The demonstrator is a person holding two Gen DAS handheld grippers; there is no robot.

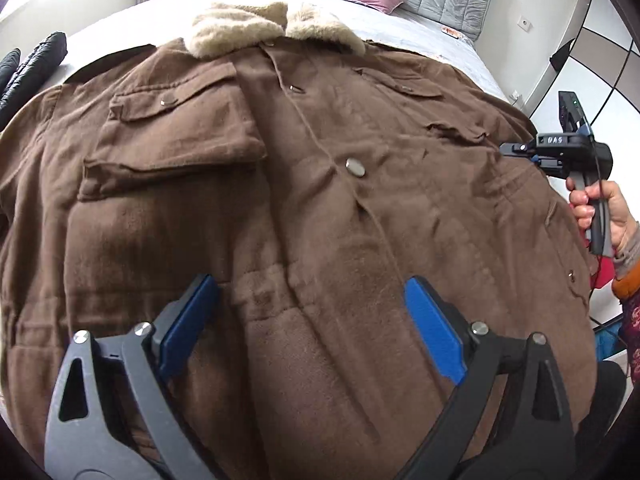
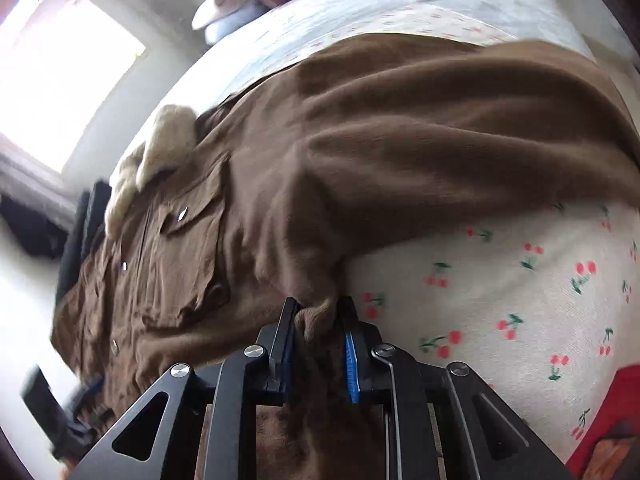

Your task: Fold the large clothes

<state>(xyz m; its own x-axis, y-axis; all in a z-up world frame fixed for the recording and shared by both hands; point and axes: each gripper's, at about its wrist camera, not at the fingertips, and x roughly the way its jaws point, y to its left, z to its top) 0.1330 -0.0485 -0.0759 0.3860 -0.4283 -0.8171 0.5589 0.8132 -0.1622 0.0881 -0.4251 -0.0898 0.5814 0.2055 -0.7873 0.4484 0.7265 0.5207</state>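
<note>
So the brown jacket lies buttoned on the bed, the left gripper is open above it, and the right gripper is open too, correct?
Not quite: the right gripper is shut on a fold of the brown jacket, as the right wrist view shows. The rest holds: the jacket lies buttoned on the bed, and the left gripper is open above it.

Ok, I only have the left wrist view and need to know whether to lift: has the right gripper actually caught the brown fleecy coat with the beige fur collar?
Observer: Yes, the right gripper is shut on a bunched fold of the brown coat.
Operator: Which part is that?
Observer: It looks like the edge by the sleeve, which lies spread out sideways, not folded in.
Operator: What is under the grip?
Observer: A white cherry-print bedcover, bare just beside the fingers.
</note>
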